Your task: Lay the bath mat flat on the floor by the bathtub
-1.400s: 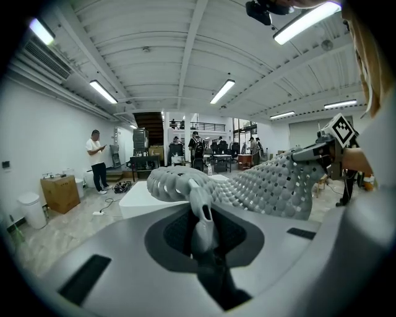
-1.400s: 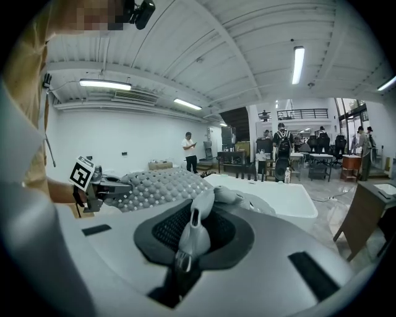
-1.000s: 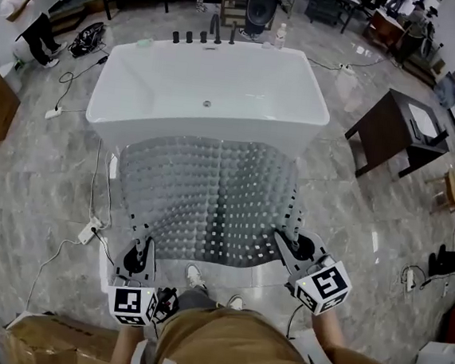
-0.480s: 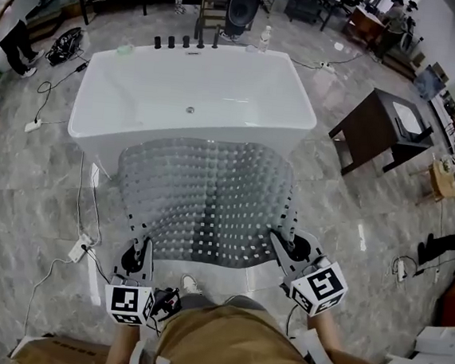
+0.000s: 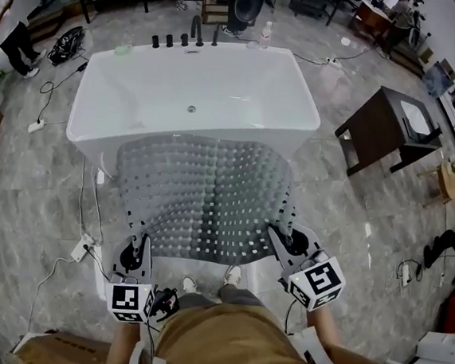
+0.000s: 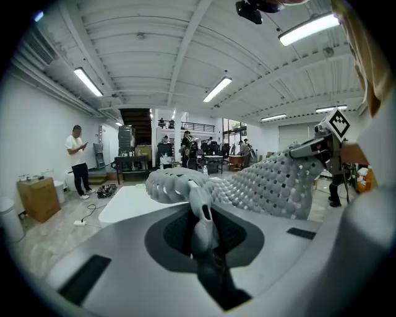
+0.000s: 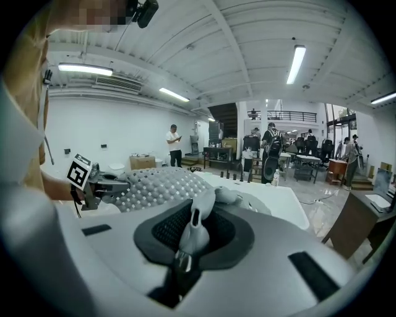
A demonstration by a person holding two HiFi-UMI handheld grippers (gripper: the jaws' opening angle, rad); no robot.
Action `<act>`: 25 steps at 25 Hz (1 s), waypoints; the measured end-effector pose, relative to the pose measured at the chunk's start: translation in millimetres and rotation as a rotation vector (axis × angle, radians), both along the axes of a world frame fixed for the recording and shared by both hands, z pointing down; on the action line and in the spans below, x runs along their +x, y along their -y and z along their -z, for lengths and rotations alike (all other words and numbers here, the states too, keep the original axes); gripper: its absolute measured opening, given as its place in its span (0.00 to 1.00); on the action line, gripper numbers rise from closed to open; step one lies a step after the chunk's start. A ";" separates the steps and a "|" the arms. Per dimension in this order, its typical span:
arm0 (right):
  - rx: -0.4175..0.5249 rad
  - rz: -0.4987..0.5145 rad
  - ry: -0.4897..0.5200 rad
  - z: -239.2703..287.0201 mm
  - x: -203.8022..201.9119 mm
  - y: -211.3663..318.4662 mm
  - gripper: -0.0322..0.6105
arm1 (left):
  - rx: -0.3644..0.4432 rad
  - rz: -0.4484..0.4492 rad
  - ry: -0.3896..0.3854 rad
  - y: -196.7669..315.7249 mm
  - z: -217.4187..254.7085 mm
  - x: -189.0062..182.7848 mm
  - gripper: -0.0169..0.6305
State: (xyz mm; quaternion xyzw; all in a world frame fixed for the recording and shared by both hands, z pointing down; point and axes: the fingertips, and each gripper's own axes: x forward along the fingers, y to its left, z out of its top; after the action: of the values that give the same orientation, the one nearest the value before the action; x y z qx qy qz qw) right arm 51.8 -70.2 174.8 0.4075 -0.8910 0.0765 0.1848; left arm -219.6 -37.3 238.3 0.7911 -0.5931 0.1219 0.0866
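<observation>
The bath mat is grey and bumpy, with lots of little square holes. It is spread out, its far edge at the near side of the white bathtub. The left gripper pinches its near left corner. The right gripper pinches its near right corner.

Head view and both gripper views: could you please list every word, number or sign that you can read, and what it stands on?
No readable words or numbers in any view.
Cube on left gripper, cube on right gripper: black-and-white square patterns only, no letters.
Bottle: label too small to read.
</observation>
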 end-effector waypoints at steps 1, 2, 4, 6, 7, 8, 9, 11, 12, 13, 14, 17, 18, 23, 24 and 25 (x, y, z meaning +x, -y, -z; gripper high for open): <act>-0.004 0.013 -0.005 -2.4 2.9 6.4 0.11 | -0.002 0.018 0.001 3.5 -1.2 3.0 0.09; -0.005 0.024 -0.006 -4.9 5.9 12.6 0.11 | -0.003 0.031 0.002 6.6 -2.9 6.5 0.09; -0.002 0.040 0.000 -10.0 12.0 25.4 0.11 | 0.002 0.051 0.007 12.8 -5.9 13.6 0.09; -0.001 0.058 0.003 -14.8 17.4 35.4 0.11 | 0.002 0.074 0.016 16.9 -7.5 19.5 0.09; 0.000 0.069 0.002 -16.4 19.6 39.2 0.11 | 0.000 0.086 0.022 18.6 -7.5 21.8 0.09; 0.002 0.080 0.001 -17.5 21.6 43.2 0.11 | -0.002 0.098 0.030 21.1 -6.8 23.4 0.09; 0.004 0.090 0.000 -18.2 23.2 48.0 0.11 | -0.004 0.109 0.037 24.5 -5.6 24.4 0.09; 0.007 0.109 0.001 -20.4 25.8 58.6 0.11 | -0.009 0.132 0.052 31.7 -3.7 25.3 0.09; 0.006 0.115 0.001 -22.5 27.3 63.2 0.11 | -0.012 0.142 0.060 34.5 -4.0 25.9 0.09; 0.005 0.121 -0.002 -25.2 29.1 66.7 0.11 | -0.015 0.151 0.068 36.7 -5.5 27.0 0.09; 0.004 0.126 -0.005 -28.6 31.0 69.3 0.11 | -0.016 0.160 0.074 38.3 -8.2 28.4 0.09; 0.005 0.127 -0.015 -44.1 36.6 75.2 0.11 | -0.013 0.171 0.084 44.4 -24.0 33.0 0.09; 0.006 0.120 -0.019 -50.5 37.4 78.4 0.11 | -0.012 0.165 0.083 48.2 -31.5 34.2 0.09; 0.001 0.084 -0.056 -92.0 30.0 104.3 0.11 | -0.014 0.124 0.075 76.7 -73.2 30.1 0.09; -0.002 0.079 -0.063 -100.3 29.4 108.5 0.11 | -0.018 0.118 0.077 81.4 -81.0 28.8 0.09; -0.006 0.076 -0.070 -108.3 29.7 111.5 0.11 | -0.022 0.114 0.079 84.7 -88.7 27.6 0.09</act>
State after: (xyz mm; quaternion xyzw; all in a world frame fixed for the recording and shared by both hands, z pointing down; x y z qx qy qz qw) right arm 81.4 -181.7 283.1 0.3752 -0.8986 0.0579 0.2201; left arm -192.0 -122.1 326.9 0.7495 -0.6389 0.1546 0.0785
